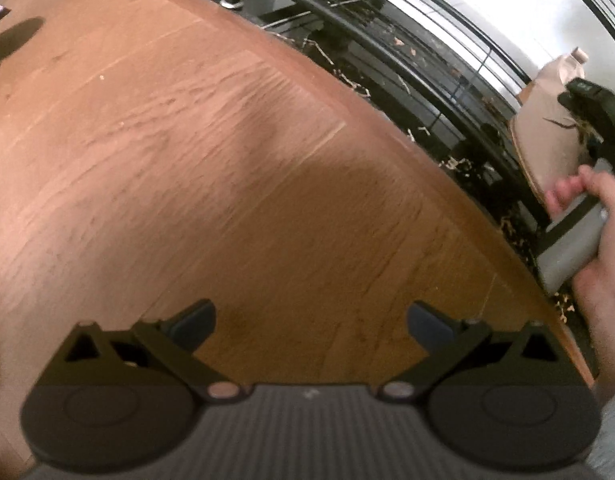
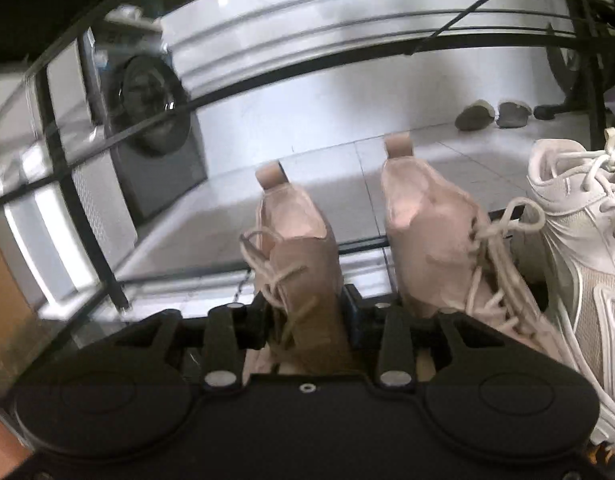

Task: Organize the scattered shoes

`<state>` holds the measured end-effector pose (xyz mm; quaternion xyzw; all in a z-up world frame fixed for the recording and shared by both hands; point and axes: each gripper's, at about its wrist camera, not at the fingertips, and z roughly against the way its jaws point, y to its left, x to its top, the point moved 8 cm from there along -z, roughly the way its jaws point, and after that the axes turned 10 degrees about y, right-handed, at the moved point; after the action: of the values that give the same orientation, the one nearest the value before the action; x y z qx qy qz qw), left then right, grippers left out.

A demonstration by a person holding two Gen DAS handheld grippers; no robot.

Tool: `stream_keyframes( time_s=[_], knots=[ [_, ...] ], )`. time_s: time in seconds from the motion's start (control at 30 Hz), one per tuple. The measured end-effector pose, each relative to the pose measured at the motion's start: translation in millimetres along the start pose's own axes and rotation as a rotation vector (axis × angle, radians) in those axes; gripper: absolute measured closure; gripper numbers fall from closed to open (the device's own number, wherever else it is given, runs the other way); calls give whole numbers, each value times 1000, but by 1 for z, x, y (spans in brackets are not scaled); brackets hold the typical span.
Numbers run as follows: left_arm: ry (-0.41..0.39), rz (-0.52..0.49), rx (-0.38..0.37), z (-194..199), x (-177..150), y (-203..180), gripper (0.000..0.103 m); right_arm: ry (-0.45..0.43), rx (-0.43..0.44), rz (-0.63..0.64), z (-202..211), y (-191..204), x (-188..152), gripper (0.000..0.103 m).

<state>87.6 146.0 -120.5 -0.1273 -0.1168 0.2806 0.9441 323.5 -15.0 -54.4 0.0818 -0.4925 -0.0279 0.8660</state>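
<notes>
Over on the left, the left hand-held gripper (image 1: pixel 311 322) hangs above bare wooden floor (image 1: pixel 187 160), jaws spread wide, nothing between them. Idle for now.

Moving right, here's the action: the right hand-held gripper (image 2: pixel 303 312) sits at the front edge of the wire shoe rack (image 2: pixel 387 246), with the left beige suede boot (image 2: pixel 299 248) between its jaws. The pads (image 2: pixel 351 310) stand right at the boot's sides, though whether they press or have let go, I can't tell. The boot appears to rest on the shelf, heel tab towards the back.

Just beside it, its partner, the right beige boot (image 2: pixel 427 240), already lined up. At the shelf's right end, a white mesh sneaker (image 2: pixel 579 248), close alongside.

This looks like the placing step, the pair being completed. Next call: jaws clear off the boot, draw straight back without snagging those loose laces (image 2: pixel 267 264).
</notes>
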Motion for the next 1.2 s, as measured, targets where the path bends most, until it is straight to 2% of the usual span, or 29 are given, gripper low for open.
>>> stream_keyframes(
  time_s=[0.03,0.07,0.13,0.2,0.4,0.57,0.67,0.77,0.9,0.97,1.03,1.1,1.2],
  knots=[
    [1,-1,0,0,0,0,1,2,-13,15,7,0,-4,31],
    [2,-1,0,0,0,-1,1,2,-37,22,16,-1,-7,22],
    [-2,0,5,1,0,-1,1,-6,-26,38,41,0,-15,9],
    [-19,-8,21,4,1,-1,1,20,-11,57,68,0,-27,4],
    [-119,-86,13,29,0,-17,1,148,-8,89,163,-22,-43,0],
    [-236,-150,57,53,-4,-27,1,286,-111,16,255,-72,-58,0],
    [-303,-206,72,73,-11,-37,1,260,-175,20,302,-87,-71,0],
    [-327,-259,51,89,-20,-47,1,165,-231,57,340,-97,-88,0],
    [-348,-345,36,111,-42,-64,1,183,-198,-38,344,-105,-98,0],
    [-337,-371,36,114,-55,-71,1,146,-175,-51,343,-108,-94,0],
    [-326,-388,51,111,-68,-79,1,116,-207,-28,344,-113,-93,0],
    [-312,-404,77,105,-82,-83,1,140,-227,-15,338,-117,-98,0],
    [-290,-528,158,87,-111,-100,1,218,-244,-37,329,-124,-110,0]
  ],
)
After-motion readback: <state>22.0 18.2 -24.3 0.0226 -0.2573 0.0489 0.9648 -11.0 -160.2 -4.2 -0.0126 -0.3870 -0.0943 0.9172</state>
